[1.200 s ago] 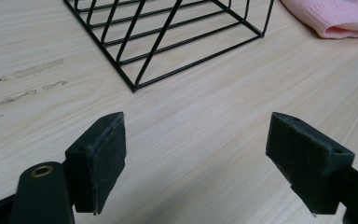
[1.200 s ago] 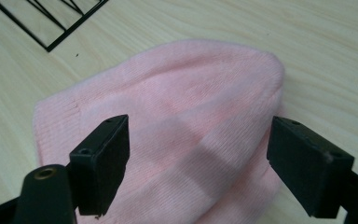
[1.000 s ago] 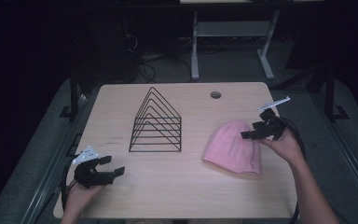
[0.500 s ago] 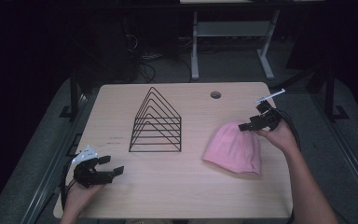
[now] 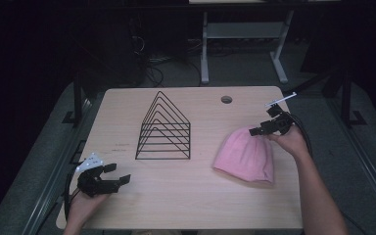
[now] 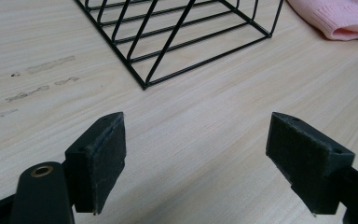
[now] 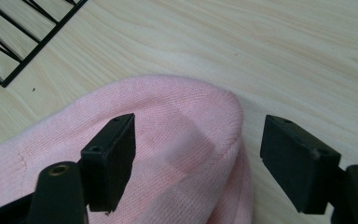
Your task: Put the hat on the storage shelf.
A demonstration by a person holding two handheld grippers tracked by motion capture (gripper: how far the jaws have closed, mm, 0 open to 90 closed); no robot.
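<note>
The right gripper (image 5: 257, 130), having moved in over the crown of the pink knit hat (image 5: 247, 155) with jaws wide but just closing, straddles the fabric ungripped, so a pinch seems imminent, while the left gripper (image 5: 116, 174) rests wide open.

Pink hat (image 7: 177, 140) — cut off below, left.

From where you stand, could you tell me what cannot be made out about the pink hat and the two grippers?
- Pink hat: in the right gripper view the bottom edge cuts it off, and its underside is hidden against the table.
- Right gripper: in the high view it is too small to tell whether its pads touch the hat.
- Left gripper: in the left gripper view the bottom edge cuts off its body.
- Wire rack: cut off by the top edge there.
</note>
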